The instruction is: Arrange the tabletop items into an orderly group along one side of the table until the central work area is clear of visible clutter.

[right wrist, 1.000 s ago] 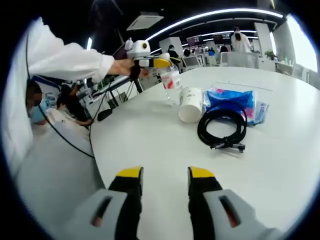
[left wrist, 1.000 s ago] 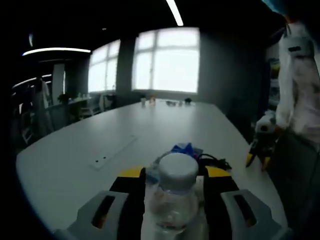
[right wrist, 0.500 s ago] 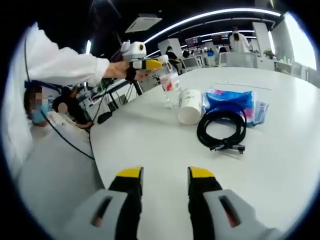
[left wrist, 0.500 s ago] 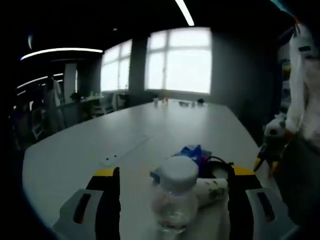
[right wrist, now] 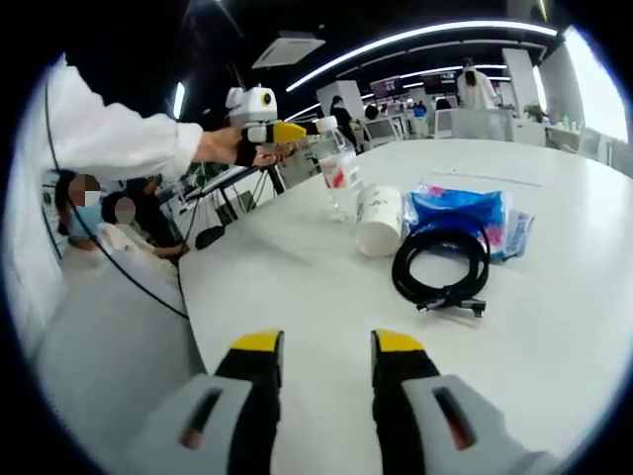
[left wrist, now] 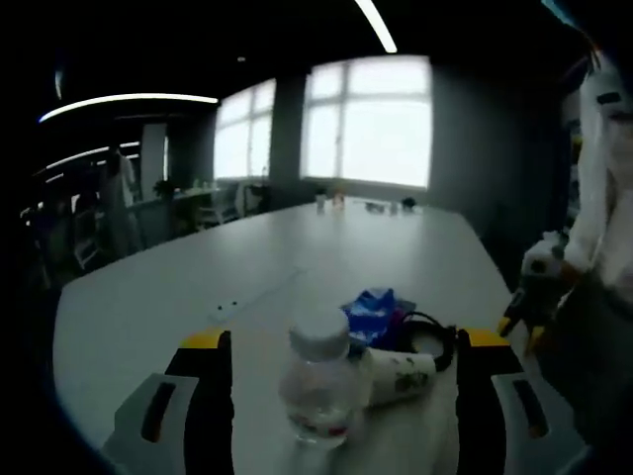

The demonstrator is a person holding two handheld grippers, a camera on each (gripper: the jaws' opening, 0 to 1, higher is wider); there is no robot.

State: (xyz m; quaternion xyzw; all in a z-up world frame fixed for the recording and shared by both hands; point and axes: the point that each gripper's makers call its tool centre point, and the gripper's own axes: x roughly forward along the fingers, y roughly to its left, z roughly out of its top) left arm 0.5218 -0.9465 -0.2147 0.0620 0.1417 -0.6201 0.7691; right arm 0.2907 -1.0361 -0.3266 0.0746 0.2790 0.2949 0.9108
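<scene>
table (right wrist: 297, 267): we see it white, long; bottle (left wrist: 315, 388), cup (left wrist: 396, 374) near edge
room: dim office, bright windows (left wrist: 371, 124)
left gripper (left wrist: 336, 435): spread, bottle free
right gripper (right wrist: 324, 391): spread, empty

an open-plan office or lab. a long white meeting table (right wrist: 297, 267) stands under strip lights (right wrist: 415, 35), with big windows (left wrist: 371, 134) and desks with seated people (right wrist: 109, 213) behind.

Each grey gripper carries black, yellow-tipped jaws with orange slots. The person's white long sleeve (right wrist: 109, 139) runs toward ten o'clock.
</scene>
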